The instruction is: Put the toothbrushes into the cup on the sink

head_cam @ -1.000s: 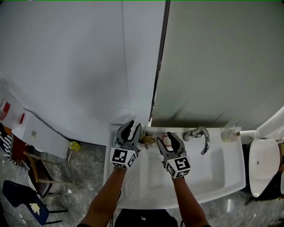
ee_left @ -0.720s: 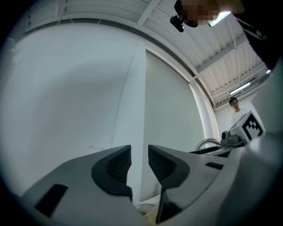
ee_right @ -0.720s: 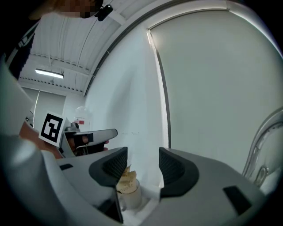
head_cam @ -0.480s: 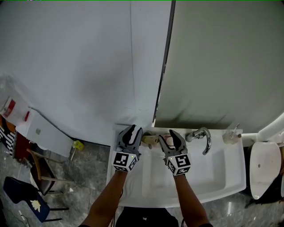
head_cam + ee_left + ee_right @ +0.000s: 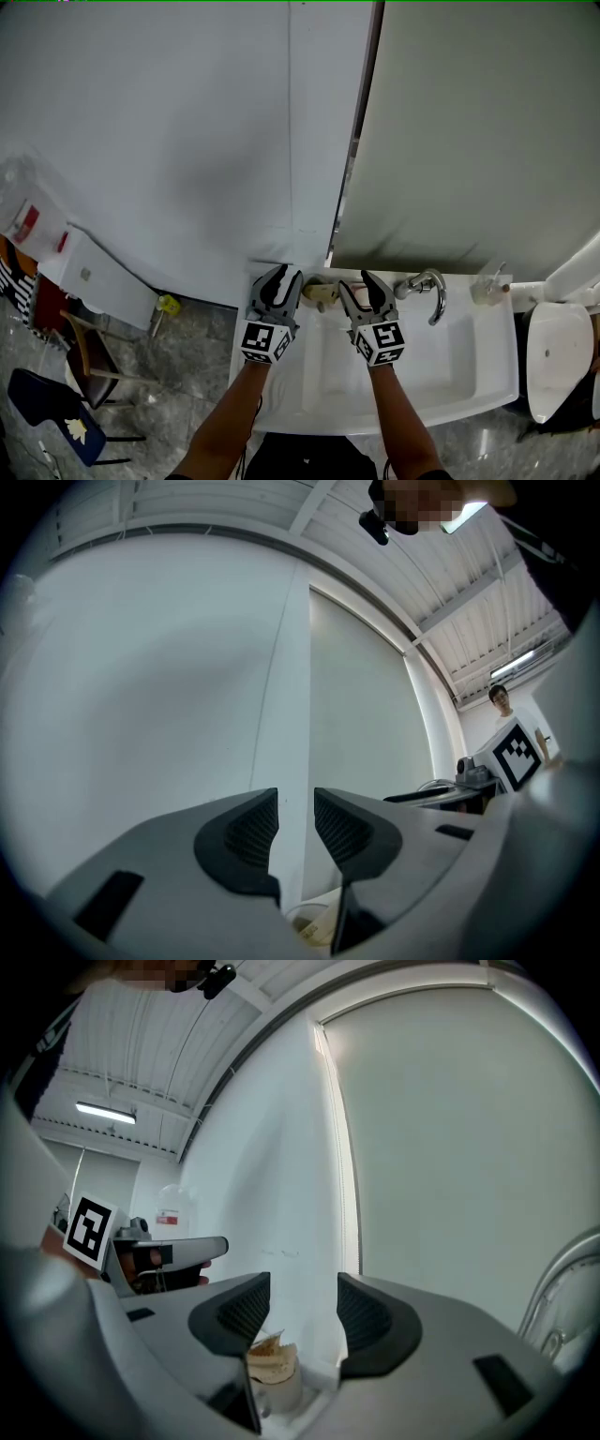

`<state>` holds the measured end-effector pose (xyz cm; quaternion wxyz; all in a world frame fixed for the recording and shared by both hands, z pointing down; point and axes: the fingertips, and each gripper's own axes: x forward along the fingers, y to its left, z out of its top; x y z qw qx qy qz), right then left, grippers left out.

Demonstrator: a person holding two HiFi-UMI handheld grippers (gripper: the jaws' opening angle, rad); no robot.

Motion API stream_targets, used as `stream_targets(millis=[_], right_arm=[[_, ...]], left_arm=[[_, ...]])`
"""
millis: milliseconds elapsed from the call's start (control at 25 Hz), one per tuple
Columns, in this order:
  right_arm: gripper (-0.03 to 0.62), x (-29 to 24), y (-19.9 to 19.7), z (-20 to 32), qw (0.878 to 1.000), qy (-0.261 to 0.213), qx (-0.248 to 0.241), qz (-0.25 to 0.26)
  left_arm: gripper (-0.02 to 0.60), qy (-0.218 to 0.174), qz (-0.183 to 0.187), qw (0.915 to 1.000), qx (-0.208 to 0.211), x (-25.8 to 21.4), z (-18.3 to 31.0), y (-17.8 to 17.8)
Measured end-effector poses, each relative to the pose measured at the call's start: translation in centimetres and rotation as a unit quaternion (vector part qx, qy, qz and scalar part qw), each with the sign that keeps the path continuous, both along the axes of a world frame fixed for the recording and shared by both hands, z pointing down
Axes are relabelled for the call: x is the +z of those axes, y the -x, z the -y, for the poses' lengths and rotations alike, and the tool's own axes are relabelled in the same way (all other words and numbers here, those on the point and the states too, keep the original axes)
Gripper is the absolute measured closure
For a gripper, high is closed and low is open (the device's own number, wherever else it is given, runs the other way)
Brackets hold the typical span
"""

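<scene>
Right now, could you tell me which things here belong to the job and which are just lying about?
Job: sink, cup, left gripper, right gripper, both open; toothbrushes not made out.
Lying about: faucet, toilet, chair, yellow floor object.

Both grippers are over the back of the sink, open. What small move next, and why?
Probably tilt the right gripper down toward the back ledge of the sink: its jaws stand apart and empty, only the cup shows low between them, and I can't make out a toothbrush yet.
</scene>
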<state>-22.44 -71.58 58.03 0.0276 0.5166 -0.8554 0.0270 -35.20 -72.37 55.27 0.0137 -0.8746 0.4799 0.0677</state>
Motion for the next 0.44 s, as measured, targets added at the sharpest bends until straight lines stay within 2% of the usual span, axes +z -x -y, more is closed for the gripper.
stream_targets(millis=[440], right_arm=[[0.361,-3.0,0.2,-0.2,1.0,0.006,-0.004,-0.001]], left_arm=[[0.483,0.007,0.007,0.9999,-0.007,-3.1,-0.7,0.2]])
